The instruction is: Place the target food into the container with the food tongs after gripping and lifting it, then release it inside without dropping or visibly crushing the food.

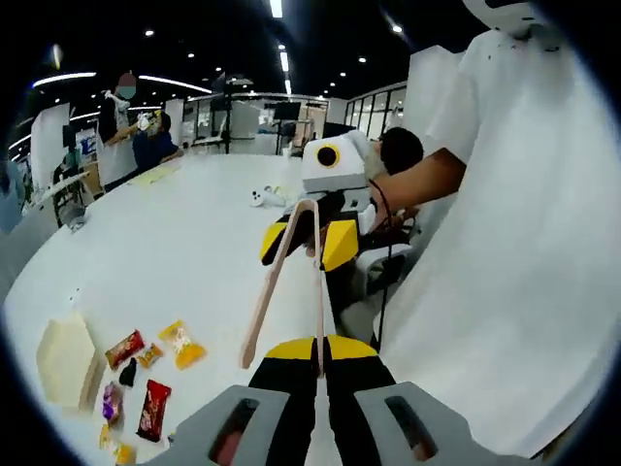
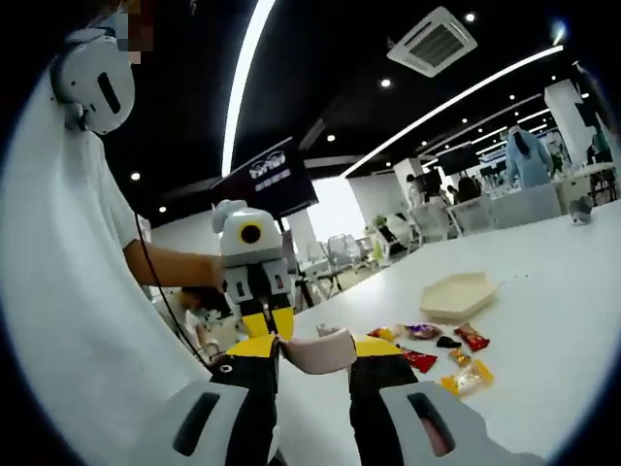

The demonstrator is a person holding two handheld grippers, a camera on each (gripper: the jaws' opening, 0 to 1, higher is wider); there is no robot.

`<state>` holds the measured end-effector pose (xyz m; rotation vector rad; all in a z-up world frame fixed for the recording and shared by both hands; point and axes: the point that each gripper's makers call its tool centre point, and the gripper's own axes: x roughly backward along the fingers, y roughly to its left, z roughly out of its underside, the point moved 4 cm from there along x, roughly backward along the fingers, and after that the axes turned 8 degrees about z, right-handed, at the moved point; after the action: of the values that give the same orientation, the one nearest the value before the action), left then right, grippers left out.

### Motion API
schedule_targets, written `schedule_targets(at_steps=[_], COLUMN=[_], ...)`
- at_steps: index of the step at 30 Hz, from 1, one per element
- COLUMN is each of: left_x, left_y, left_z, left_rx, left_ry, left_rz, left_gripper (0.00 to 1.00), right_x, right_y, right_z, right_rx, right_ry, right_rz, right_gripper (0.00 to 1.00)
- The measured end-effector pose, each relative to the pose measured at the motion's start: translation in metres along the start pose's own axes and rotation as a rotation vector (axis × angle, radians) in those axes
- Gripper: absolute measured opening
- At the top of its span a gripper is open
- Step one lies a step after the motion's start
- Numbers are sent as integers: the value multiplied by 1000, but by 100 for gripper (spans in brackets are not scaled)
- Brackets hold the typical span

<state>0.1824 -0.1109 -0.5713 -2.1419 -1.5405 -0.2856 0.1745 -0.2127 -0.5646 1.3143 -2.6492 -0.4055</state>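
Right gripper [image 2: 312, 361] jaws clamp the tongs [image 1: 287, 282] at the hinge end; left gripper [image 1: 318, 354] jaws pinch one tong arm, both held above the white table [image 1: 184, 223]. Beige container [image 2: 458, 294] looks empty. Wrapped snacks [image 2: 441, 351] lie loose just beside it. Office background, ceiling light strips.

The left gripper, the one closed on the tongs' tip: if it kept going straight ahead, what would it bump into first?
Probably the right gripper, which faces it along the tongs and holds their other end. A person's white shirt stands just beside that line. Depth is hard to judge.
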Motion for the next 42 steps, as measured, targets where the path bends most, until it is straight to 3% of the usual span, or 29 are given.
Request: schedule_targets(at_steps=[10, 17, 20, 24, 27, 30, 33, 37, 42], left_x=[-1, 0, -1, -2, -2, -3, -4, -8, -11], left_y=[1, 0, -3, -1, 4, 4, 4, 0, 4], left_z=[5, 1, 4, 6, 6, 8, 9, 12, 13], left_rx=[35, 72, 77, 67, 54, 73, 129, 42, 85], left_ry=[-15, -74, -58, -52, -81, -94, -82, 9, 30], left_rz=[21, 59, 76, 58, 3, -4, -12, -11, -21], left_gripper=[0, 0, 0, 0, 1, 2, 3, 2, 3], right_x=[-4, -7, -8, -9, -8, -8, -8, -10, -10], right_y=[0, 1, 3, 4, 2, 3, 4, 6, 6], right_z=[2, -6, -7, -6, -7, -7, -6, -3, -2], right_rx=[-7, -39, -42, -31, -59, -56, -51, -28, -8], right_ry=[17, -38, -47, -44, -46, -35, -18, 17, 28], right_rz=[-14, -31, -36, -42, -32, -31, -32, -38, -28], right_gripper=[26, 26, 25, 23, 21, 21, 21, 21, 21])
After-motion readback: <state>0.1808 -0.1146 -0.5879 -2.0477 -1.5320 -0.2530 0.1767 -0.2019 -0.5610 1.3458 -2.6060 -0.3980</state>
